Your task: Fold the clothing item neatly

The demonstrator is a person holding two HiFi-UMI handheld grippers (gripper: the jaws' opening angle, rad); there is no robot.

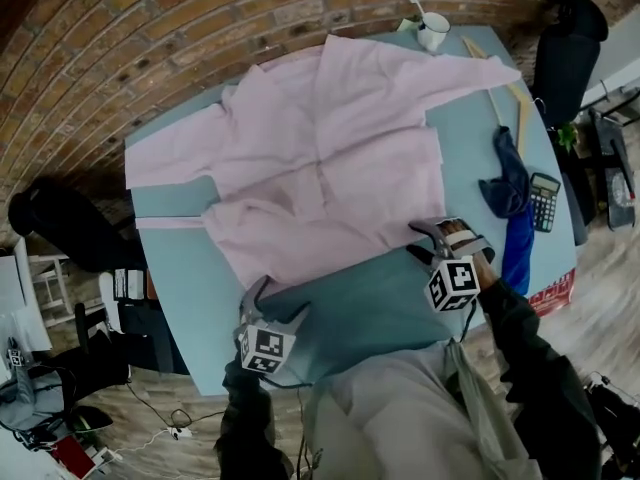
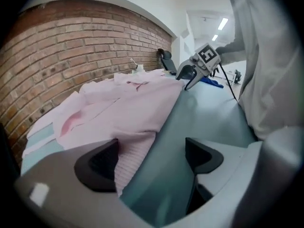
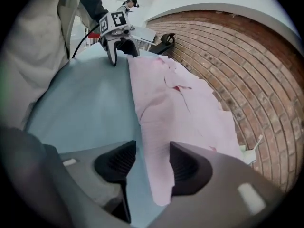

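Now, one pink shirt point(image 1: 320, 158) lies spread flat across the table point(image 1: 390, 318). It looks light and limp, likely to sag and crease, so the near hem corners are the best hold. Two grippers: the left gripper point(image 2: 151, 160) gapes wide at one hem corner, and the right gripper point(image 3: 152, 167) sits narrower astride the hem, not pinching. One mug point(image 1: 432, 30) and one calculator point(image 1: 543, 200) lie beyond.

No words, brand names or numbers can be read anywhere. Only square black-and-white coded markers are shown, on the cube point(image 1: 266, 349) of the left gripper point(image 2: 152, 158) and on the cube point(image 1: 453, 284) of the right gripper point(image 3: 148, 163). The calculator point(image 1: 544, 201) keys are too small to be read.
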